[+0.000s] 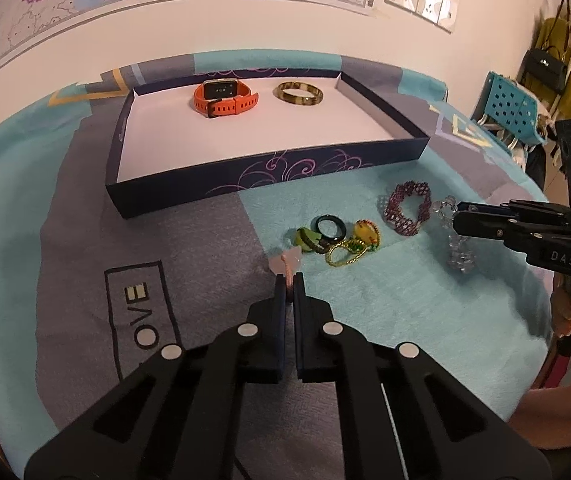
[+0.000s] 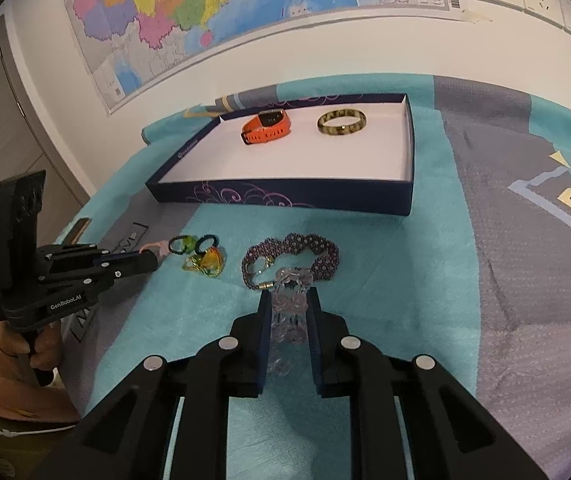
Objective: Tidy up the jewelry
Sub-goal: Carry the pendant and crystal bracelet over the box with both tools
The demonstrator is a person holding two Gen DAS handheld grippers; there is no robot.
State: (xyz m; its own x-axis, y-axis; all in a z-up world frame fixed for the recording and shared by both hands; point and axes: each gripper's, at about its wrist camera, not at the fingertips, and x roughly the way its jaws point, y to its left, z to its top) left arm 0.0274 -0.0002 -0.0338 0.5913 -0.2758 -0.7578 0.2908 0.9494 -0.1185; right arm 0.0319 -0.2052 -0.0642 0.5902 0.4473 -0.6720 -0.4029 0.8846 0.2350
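Observation:
A dark blue tray (image 1: 269,168) (image 2: 285,200) holds an orange watch (image 1: 224,98) (image 2: 266,126) and a brown mottled bangle (image 1: 300,93) (image 2: 342,122). On the cloth in front lie several rings (image 1: 337,242) (image 2: 199,256), a purple beaded bracelet (image 1: 407,208) (image 2: 291,258) and a clear crystal bracelet (image 1: 459,256) (image 2: 287,312). My left gripper (image 1: 289,280) (image 2: 153,258) is shut on a pink ring (image 1: 287,264) (image 2: 156,249). My right gripper (image 2: 288,300) (image 1: 455,220) has its jaws around the clear crystal bracelet, closed on it.
A teal and grey blanket (image 1: 405,320) (image 2: 505,280) covers the table. A wall with maps and sockets stands behind. A blue perforated chair (image 1: 513,106) and hanging bags are at the far right.

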